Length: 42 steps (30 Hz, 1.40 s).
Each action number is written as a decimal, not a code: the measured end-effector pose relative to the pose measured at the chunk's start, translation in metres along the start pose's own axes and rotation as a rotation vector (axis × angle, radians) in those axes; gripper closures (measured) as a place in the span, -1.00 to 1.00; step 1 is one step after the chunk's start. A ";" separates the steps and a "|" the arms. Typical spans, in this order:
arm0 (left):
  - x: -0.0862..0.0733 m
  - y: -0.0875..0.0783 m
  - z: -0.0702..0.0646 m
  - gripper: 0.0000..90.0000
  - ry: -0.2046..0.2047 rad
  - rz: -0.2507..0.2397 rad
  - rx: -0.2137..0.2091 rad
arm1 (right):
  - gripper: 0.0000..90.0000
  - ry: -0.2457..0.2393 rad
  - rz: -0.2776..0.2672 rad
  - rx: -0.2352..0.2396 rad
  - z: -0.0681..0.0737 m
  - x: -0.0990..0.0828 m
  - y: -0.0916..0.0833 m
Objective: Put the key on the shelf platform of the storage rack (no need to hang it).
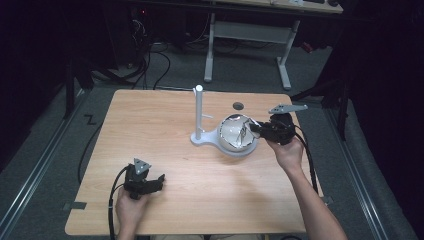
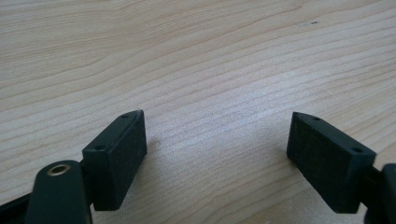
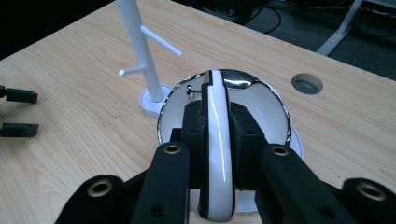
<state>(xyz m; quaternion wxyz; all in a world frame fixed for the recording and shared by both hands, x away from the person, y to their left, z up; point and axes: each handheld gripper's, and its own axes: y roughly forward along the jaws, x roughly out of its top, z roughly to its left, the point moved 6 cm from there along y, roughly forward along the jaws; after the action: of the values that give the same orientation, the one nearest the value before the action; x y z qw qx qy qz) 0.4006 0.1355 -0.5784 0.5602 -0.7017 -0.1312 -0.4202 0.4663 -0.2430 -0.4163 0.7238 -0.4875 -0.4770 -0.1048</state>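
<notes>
High view, one mug, one white stand, two tongs.

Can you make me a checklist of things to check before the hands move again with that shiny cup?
1. Right tongs squeezing the shiny cup's white handle from both sides: ok.
2. Cup sitting flat on its white base: cannot tell.
3. White peg stand upright beside the cup: ok.
4. Left tongs open, holding nothing: ok.
5. Left tongs well away from the cup: ok.
6. Wooden table bare between both tongs: ok.
</notes>
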 end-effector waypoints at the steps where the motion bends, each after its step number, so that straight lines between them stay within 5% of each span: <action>1: 0.000 0.000 0.000 -0.55 0.000 0.000 0.000 | 0.76 0.000 0.005 -0.001 0.000 0.000 0.002; 42: 0.000 0.000 0.000 -0.55 0.001 0.001 0.000 | 0.75 0.024 0.102 0.011 -0.005 -0.017 0.061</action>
<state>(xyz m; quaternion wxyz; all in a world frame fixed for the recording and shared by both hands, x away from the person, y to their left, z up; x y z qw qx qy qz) 0.4005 0.1354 -0.5784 0.5604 -0.7015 -0.1308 -0.4204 0.4977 -0.2212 -0.4675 0.7363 -0.5059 -0.4437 -0.0712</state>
